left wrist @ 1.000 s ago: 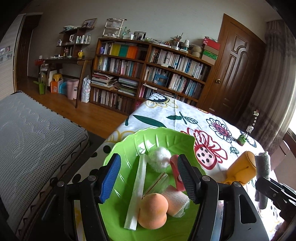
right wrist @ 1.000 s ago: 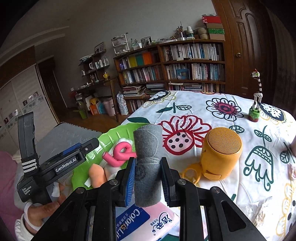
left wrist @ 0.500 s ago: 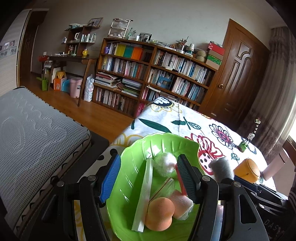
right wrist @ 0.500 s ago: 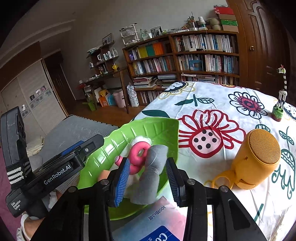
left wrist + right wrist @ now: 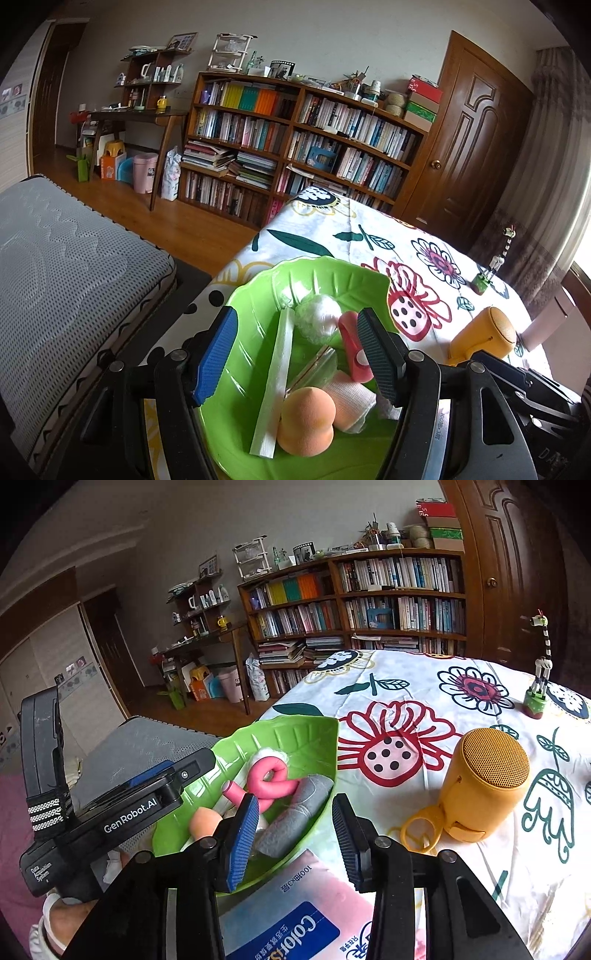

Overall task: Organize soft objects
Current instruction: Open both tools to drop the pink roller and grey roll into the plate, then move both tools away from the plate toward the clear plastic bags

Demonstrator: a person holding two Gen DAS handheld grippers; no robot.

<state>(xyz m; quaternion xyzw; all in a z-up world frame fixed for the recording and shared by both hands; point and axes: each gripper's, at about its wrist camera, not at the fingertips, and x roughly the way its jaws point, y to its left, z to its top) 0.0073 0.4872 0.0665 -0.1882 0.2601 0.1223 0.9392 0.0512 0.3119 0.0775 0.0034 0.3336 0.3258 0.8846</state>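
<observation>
While the right gripper [image 5: 291, 834] is hovering with jaws wide and empty, the grey rolled felt cloth [image 5: 295, 819] is leaning on the green leaf-shaped plastic dish's [image 5: 295, 734] rim, risking tipping onto the floral tabletop [image 5: 406, 709].

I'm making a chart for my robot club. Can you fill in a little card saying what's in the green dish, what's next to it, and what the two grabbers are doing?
dish: green leaf-shaped dish on the flowered tablecloth
inside the dish: grey felt roll, pink loop, peach sponge, white ball, white strip
beside the dish: yellow speaker, tissue pack
farther back: toy giraffe
left gripper: open, empty, over the dish
right gripper: open, grey felt roll lying loose between its fingers
</observation>
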